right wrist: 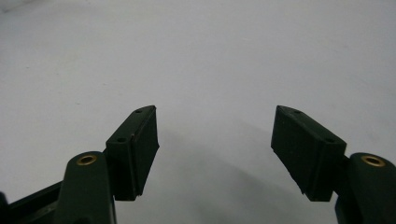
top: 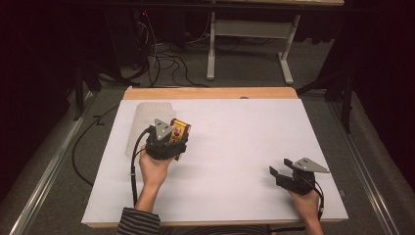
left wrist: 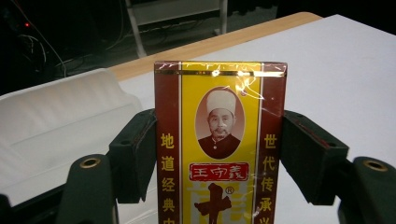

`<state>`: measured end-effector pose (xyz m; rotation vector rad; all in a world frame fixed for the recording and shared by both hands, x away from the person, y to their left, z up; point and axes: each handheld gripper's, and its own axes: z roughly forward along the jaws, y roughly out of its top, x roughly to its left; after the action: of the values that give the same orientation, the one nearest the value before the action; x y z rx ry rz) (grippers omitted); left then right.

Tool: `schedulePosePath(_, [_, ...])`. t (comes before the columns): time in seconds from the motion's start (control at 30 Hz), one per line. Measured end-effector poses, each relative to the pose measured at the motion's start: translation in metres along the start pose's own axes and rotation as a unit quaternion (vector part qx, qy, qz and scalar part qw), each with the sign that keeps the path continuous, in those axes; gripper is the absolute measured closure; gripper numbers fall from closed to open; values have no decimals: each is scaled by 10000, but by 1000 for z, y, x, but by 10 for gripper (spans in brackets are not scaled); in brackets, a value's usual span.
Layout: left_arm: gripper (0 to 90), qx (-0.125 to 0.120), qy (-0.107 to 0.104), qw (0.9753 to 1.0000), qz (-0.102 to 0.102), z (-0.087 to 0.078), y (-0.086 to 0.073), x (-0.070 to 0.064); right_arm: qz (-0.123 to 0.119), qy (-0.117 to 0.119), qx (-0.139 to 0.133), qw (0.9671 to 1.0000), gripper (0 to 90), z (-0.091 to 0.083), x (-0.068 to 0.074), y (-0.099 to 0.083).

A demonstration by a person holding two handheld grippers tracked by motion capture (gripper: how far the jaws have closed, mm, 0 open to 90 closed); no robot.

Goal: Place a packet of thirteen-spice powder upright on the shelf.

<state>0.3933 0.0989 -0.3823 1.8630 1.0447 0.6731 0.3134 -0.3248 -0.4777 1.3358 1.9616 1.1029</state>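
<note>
High view, left to right. A translucent white container (top: 147, 127) lies on the white surface (top: 235, 147) at the far left; in the left gripper view it appears as a pale ribbed form (left wrist: 60, 121) beyond the left finger. Just right of it, the left gripper (top: 171, 139), held in the person's left hand (top: 155, 169), grips a red-and-yellow box (top: 179, 131). In the left gripper view the box (left wrist: 219, 144) stands upright between the two black fingers (left wrist: 135, 154), its printed face toward the camera, with a portrait oval and columns of yellow characters; the fingers press against its two red side bands, closed to the width of the box. The middle of the surface is bare white. At the right, near the front edge, the right gripper (top: 280, 172) rests in the person's right hand (top: 306, 203). In the right gripper view its fingers (right wrist: 135, 149) stand wide apart with nothing between them, above the plain white surface (right wrist: 210, 60).
</note>
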Motion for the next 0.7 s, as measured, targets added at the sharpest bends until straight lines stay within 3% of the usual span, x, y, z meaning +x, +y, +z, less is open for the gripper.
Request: schedulePosePath(0.7, [326, -101, 407, 9988, -253, -14, -9, 23, 16, -16, -43, 10000, 321, -1, 1, 0])
